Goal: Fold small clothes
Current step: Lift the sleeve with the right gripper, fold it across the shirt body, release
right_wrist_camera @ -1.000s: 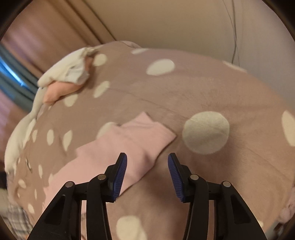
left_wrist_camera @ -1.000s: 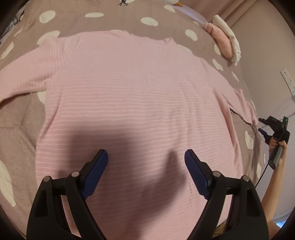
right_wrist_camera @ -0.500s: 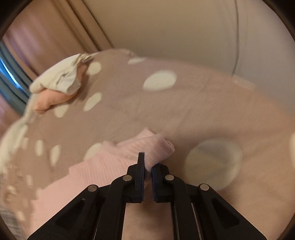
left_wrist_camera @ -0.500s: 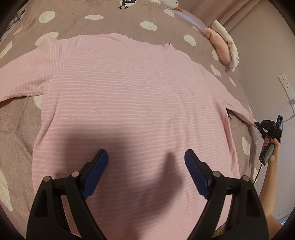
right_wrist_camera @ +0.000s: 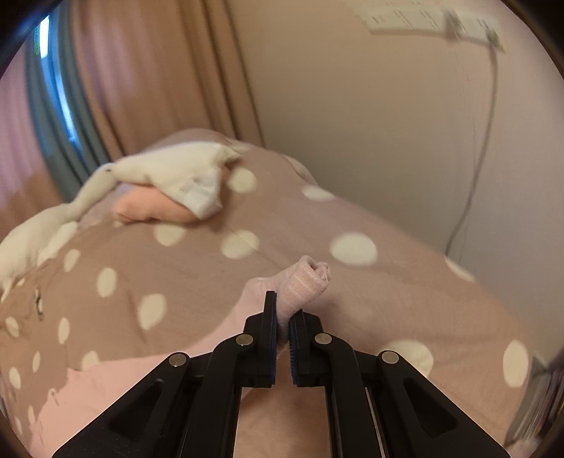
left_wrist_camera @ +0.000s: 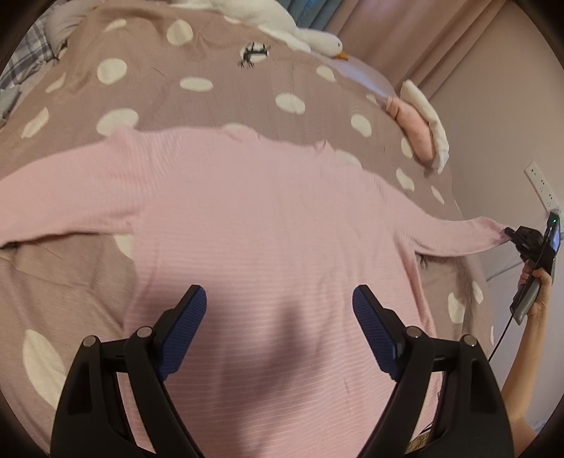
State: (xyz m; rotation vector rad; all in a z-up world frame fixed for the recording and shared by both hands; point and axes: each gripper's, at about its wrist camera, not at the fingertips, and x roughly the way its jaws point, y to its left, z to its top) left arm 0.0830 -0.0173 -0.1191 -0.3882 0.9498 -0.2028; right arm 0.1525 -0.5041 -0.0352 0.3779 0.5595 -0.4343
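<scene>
Right tongs [right_wrist_camera: 283,317] clamped on pink top's [left_wrist_camera: 275,229] cuff [right_wrist_camera: 306,282], lifted off bedspread [right_wrist_camera: 211,282].

**A dotted bed cover, soft toys and a corner of the room**

A brown bed cover [left_wrist_camera: 225,60] with big cream dots is lying over the bed. A small dark animal figure [left_wrist_camera: 253,53] is showing on one of the dots. A white plush goose [left_wrist_camera: 310,37] is resting at the far edge, its orange beak pointing to the right. A folded peach cloth [right_wrist_camera: 151,208] is lying near the corner, and a white cloth [right_wrist_camera: 183,172] is lying on top of it. Beige curtains [right_wrist_camera: 158,70] are hanging behind. A white power strip [right_wrist_camera: 426,17] is sitting on the wall, with a thin cable [right_wrist_camera: 483,141] hanging down from it.
</scene>
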